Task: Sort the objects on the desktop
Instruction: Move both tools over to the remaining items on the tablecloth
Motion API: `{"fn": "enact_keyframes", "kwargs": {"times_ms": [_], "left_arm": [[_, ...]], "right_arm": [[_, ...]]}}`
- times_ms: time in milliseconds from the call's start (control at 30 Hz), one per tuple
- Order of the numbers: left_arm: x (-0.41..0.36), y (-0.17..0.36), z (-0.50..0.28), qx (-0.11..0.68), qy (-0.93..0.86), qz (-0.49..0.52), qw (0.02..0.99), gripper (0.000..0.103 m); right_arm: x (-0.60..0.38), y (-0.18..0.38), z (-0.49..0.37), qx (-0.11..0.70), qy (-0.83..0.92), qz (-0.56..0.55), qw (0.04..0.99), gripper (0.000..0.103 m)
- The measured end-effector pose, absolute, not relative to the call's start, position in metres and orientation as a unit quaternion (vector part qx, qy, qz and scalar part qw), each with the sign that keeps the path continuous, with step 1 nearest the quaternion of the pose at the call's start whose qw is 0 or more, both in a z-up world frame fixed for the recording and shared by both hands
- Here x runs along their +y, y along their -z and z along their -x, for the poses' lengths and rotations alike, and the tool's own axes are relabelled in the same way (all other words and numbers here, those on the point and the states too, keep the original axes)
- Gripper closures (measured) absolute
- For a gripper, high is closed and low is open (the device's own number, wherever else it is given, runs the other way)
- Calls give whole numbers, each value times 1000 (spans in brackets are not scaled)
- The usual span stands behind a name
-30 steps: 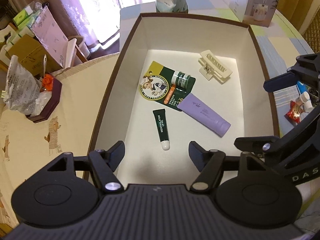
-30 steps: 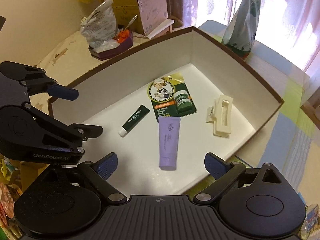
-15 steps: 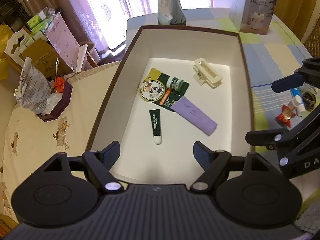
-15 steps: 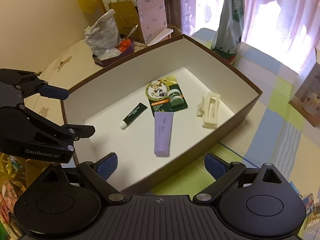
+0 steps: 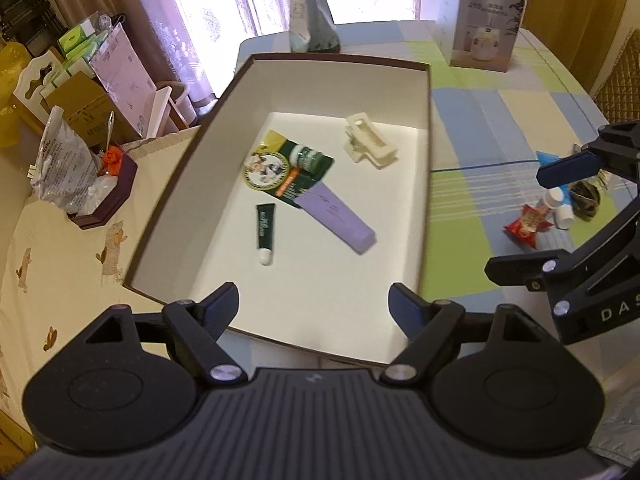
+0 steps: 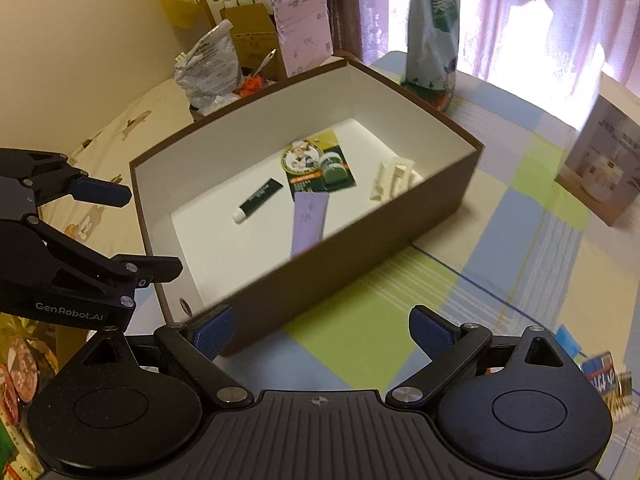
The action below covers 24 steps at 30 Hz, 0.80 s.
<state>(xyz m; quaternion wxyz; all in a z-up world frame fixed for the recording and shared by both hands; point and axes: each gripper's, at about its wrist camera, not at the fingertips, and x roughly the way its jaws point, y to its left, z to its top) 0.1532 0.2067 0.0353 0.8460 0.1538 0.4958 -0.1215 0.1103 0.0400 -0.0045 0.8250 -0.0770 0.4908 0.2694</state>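
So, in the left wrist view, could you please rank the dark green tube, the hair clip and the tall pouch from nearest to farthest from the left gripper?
From the left gripper:
1. Dark green tube, on the box floor, just ahead of the fingers.
2. Hair clip, deeper in the box, towards its right wall.
3. Tall pouch, standing on the table beyond the box's far wall.

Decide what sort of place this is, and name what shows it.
Probably a lived-in home room: curtained window, patchwork tablecloth, and household clutter of cartons beside the table. A brown box holds toiletries.
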Motion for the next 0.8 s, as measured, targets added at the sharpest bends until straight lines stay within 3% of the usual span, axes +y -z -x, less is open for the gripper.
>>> {"fn": "enact_keyframes", "kwargs": {"times_ms": [800], "left_arm": [[76,7,-89,485,178,-151,843,22]], "right_arm": [[-155,35,-52,515,-129,2,847,4]]}}
